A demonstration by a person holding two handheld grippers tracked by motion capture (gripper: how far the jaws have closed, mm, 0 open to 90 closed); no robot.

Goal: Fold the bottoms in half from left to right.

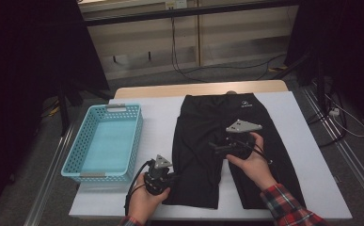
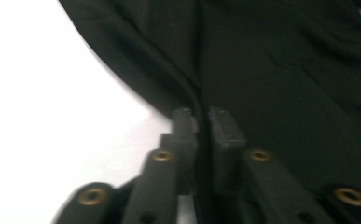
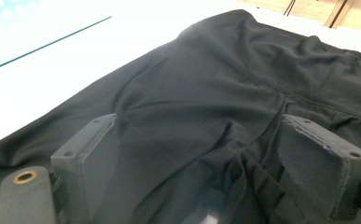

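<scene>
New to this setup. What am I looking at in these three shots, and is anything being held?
No robot here: a person holds a two-jaw hand-held gripper in each hand. The high view looks down on the table from the person's side. The other two pictures come from cameras riding on each gripper, looking along its jaws.

On the white tabletop lie black shorts, spread flat, and a light blue basket to their left.

The left hand-held gripper has shut on the outer edge of the shorts' left leg. The right hand-held gripper hovers over the crotch of the shorts with jaws wide open, holding nothing.

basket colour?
Light blue basket, with a perforated wall; clearest in the high view.
</scene>
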